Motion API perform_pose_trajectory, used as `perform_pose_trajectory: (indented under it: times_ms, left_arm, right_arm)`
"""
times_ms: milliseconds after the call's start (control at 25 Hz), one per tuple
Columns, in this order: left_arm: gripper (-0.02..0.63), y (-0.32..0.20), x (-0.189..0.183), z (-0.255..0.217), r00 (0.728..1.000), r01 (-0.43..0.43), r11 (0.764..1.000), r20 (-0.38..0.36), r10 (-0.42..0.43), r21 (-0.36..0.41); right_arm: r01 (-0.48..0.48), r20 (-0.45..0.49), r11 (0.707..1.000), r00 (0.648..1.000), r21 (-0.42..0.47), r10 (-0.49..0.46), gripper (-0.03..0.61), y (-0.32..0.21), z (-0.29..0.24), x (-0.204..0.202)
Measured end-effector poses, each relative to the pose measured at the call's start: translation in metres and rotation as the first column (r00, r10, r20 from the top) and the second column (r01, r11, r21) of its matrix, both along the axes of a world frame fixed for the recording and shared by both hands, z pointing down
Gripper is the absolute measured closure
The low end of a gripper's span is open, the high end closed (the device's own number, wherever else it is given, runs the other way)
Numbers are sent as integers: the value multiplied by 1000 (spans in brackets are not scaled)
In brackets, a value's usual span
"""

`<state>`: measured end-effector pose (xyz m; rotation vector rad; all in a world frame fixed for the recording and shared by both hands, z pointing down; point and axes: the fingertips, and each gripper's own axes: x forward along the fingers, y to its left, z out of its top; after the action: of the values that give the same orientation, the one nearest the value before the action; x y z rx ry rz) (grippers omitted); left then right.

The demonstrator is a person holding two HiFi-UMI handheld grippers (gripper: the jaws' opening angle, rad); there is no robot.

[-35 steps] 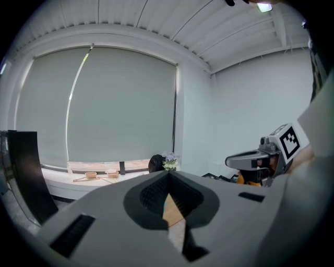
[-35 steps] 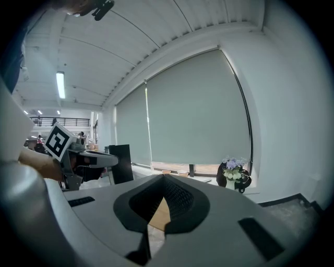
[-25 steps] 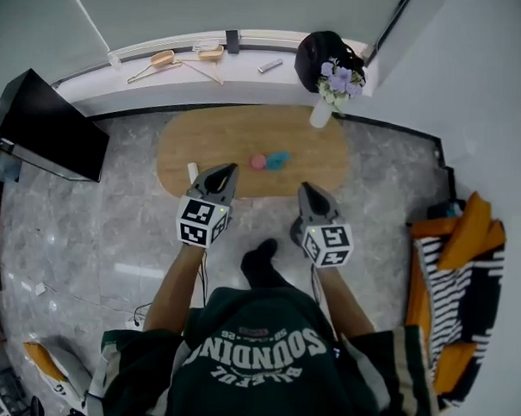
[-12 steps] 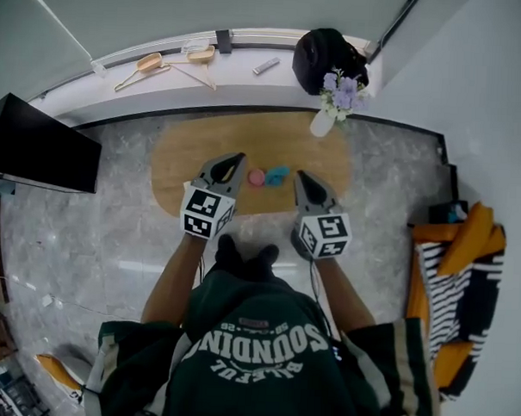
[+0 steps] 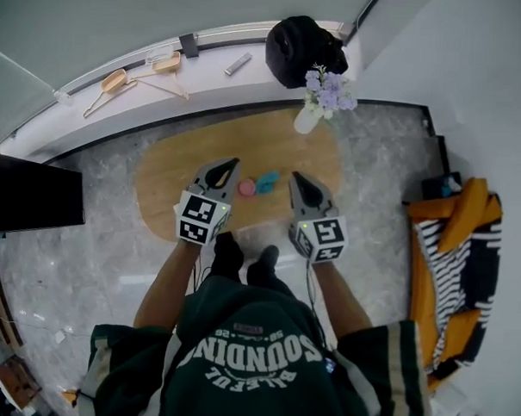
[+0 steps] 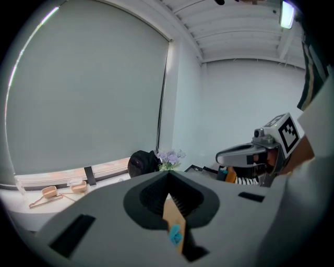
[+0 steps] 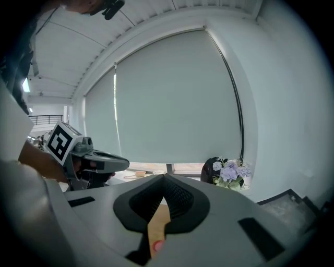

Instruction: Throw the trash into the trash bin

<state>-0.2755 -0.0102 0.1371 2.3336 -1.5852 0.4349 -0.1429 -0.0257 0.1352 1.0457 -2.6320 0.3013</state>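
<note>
Two small pieces of trash lie side by side on the oval wooden table point(image 5: 176, 169): a pink one point(image 5: 247, 188) and a blue one point(image 5: 267, 183). My left gripper point(image 5: 230, 164) hovers just left of the pink piece, jaws shut and empty. My right gripper point(image 5: 294, 178) hovers just right of the blue piece, also shut with nothing in it. In the left gripper view the blue piece point(image 6: 175, 235) shows low through the gap below the closed jaws. The right gripper view shows the pink piece point(image 7: 156, 245) the same way. No trash bin is in view.
A white vase of purple flowers point(image 5: 321, 93) stands at the table's far right end. Behind it, a ledge holds a black bag point(image 5: 298, 49), a remote point(image 5: 238, 64) and wooden hangers point(image 5: 133, 72). A black TV point(image 5: 28, 206) is at left, orange striped cloth point(image 5: 448, 263) at right.
The person has walked up to the table. Both grippers moved forward and now flank the pink and blue pieces; both stayed shut.
</note>
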Motion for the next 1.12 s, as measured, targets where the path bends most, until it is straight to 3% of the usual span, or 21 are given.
perform_pose_trajectory:
  times_ms: [240, 400, 640, 760, 960, 1120]
  left_arm:
    - [614, -30, 14, 48, 993, -109, 993, 31, 111, -54]
    - [614, -44, 45, 91, 983, -176, 981, 42, 180, -78]
    - [613, -41, 58, 154, 977, -197, 972, 58, 206, -125]
    - [601, -38, 72, 191, 970, -227, 956, 49, 240, -186]
    - [440, -46, 93, 268, 953, -270, 919, 55, 298, -287]
    - [379, -42, 106, 330, 942, -281, 880, 65, 329, -382]
  right_arm:
    - [-25, 2, 1000, 1000, 2, 25, 578, -29, 16, 0]
    - [-77, -4, 997, 997, -30, 77, 578, -31, 49, 23]
    - [-88, -1, 994, 996, -68, 88, 578, -13, 99, 32]
    - [-101, -25, 989, 995, -111, 99, 578, -2, 124, 47]
    - [-126, -24, 979, 992, -157, 124, 578, 2, 169, 67]
    - [-151, 4, 961, 988, -230, 156, 578, 14, 197, 81]
